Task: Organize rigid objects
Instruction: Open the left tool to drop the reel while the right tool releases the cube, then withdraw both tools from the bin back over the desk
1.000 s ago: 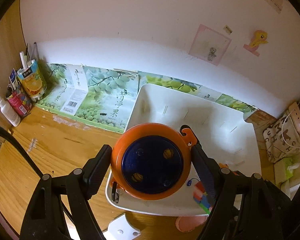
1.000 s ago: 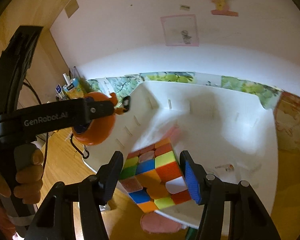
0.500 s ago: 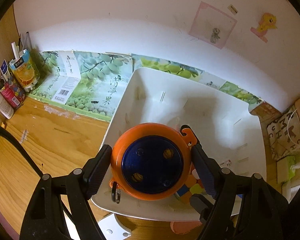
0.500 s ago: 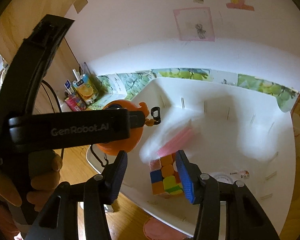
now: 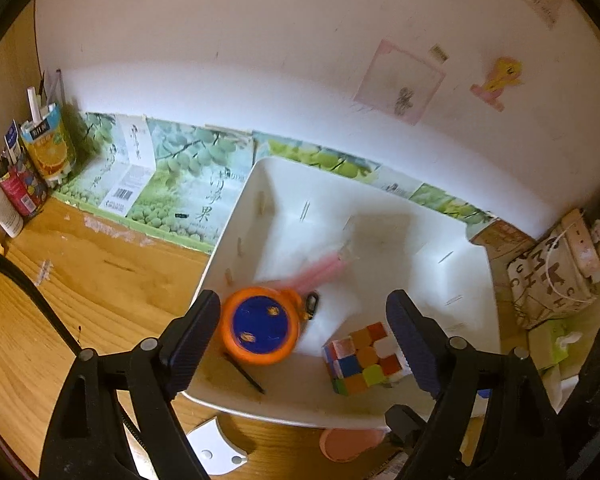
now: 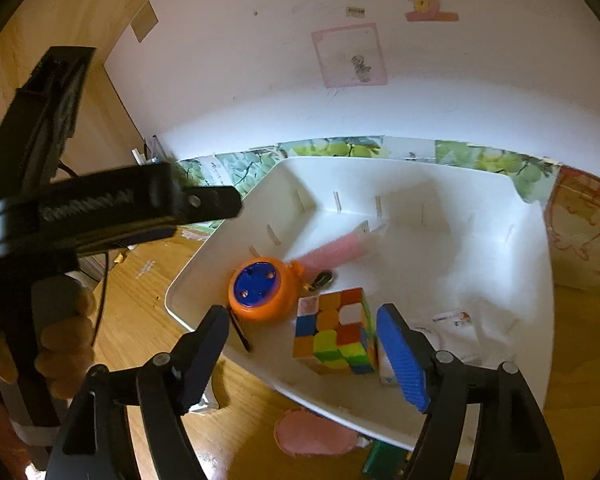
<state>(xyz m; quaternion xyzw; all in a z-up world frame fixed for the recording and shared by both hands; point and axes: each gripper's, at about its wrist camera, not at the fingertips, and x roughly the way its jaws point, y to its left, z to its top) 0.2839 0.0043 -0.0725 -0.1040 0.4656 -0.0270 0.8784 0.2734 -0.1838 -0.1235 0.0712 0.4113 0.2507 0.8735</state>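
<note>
The orange round toy (image 5: pixel 260 330) (image 6: pixel 260 294) with a blue centre lies in the near left corner of the white bin (image 5: pixel 228 248) (image 6: pixel 198 276). My left gripper (image 5: pixel 302 308) hangs above it, jaws opening, and neither pad touches it. Right of the toy, the colourful puzzle cube (image 5: pixel 362 358) (image 6: pixel 334 330) rests on the bin floor. My right gripper (image 6: pixel 302 314) is over the cube with its jaws opening. Its blue right pad is close beside the cube and the left pad is well away. A blurred pink thing (image 5: pixel 320 272) (image 6: pixel 336 250) lies behind both.
A thin black stick (image 5: pixel 244 372) lies in the bin by the toy. Cartons (image 5: pixel 48 148) and a white bottle (image 5: pixel 0 208) stand far left on the wooden table (image 5: pixel 80 280). A patterned bag (image 5: pixel 552 280) sits right. A pink pad (image 6: pixel 312 432) and a white bracket (image 5: pixel 216 448) lie before the bin.
The left jaws let go of the orange toy, which dropped into the bin. The right jaws spread off the cube, which now sits on the bin floor.
</note>
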